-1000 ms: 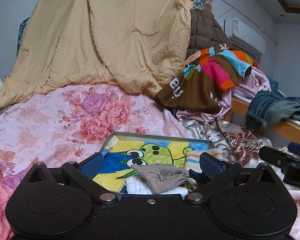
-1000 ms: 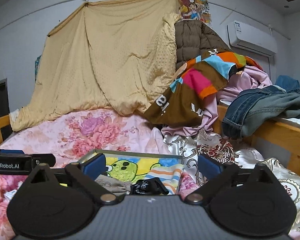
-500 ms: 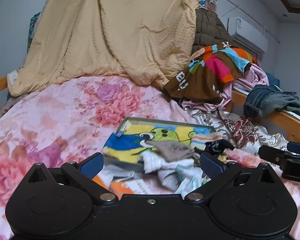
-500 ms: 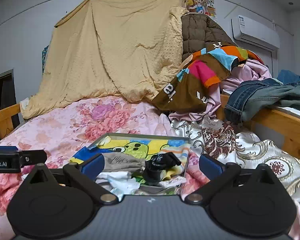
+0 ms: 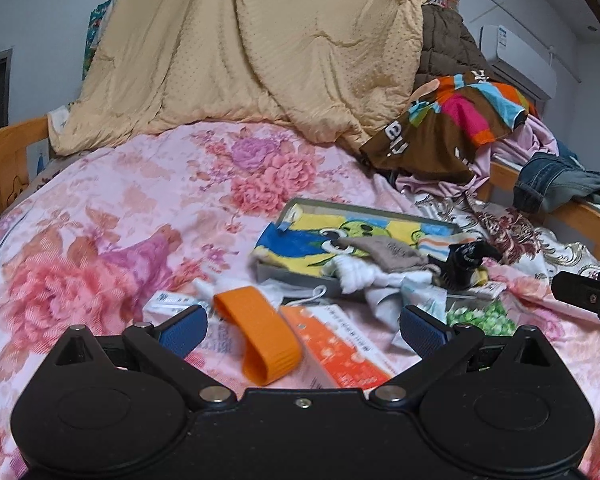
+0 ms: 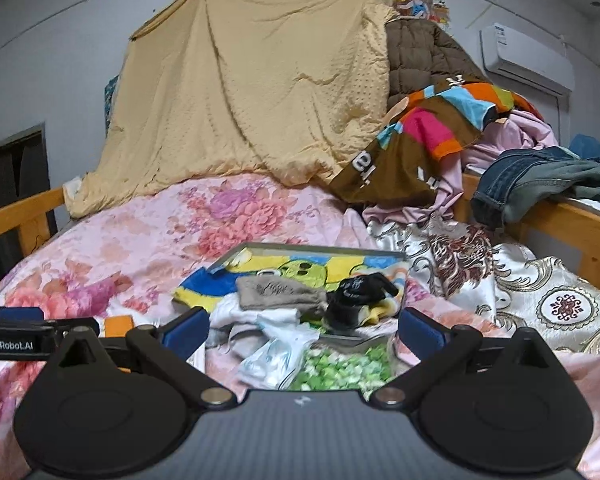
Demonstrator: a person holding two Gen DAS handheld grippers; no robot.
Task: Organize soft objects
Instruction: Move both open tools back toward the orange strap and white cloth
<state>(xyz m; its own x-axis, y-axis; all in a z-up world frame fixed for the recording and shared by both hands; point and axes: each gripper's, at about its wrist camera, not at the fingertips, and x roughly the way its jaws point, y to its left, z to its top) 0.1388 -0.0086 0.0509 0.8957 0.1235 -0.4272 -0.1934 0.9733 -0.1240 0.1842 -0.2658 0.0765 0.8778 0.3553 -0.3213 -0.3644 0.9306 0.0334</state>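
Observation:
A grey tray [image 5: 288, 209] [image 6: 384, 253] lies on the floral bedspread [image 5: 100, 216], lined with a cartoon towel [image 5: 296, 242] [image 6: 204, 284]. On it sit a grey-brown sock [image 5: 384, 254] [image 6: 280, 292], white cloths [image 5: 360, 274] [image 6: 256, 314], a striped cloth [image 5: 440, 242] and a black soft item [image 5: 464, 260] [image 6: 356, 296]. Nearer lie an orange band [image 5: 260, 334], an orange box [image 5: 336, 346] and a green-patterned packet [image 5: 480, 316] [image 6: 340, 366]. My left gripper [image 5: 302, 328] and right gripper [image 6: 304, 332] are both open and hold nothing, hovering short of the tray.
A tan blanket [image 5: 260, 48] hangs at the back wall. Piled clothes [image 5: 452, 120] and jeans [image 6: 540, 184] lie along the wooden bed rail [image 6: 572, 224] at the right. A patterned satin cover [image 6: 500, 280] is to the tray's right. A wooden rail [image 5: 8, 152] stands at the left.
Both grippers have drawn back and up from the tray. The orange band, orange box and green packet in front of the tray have come into view.

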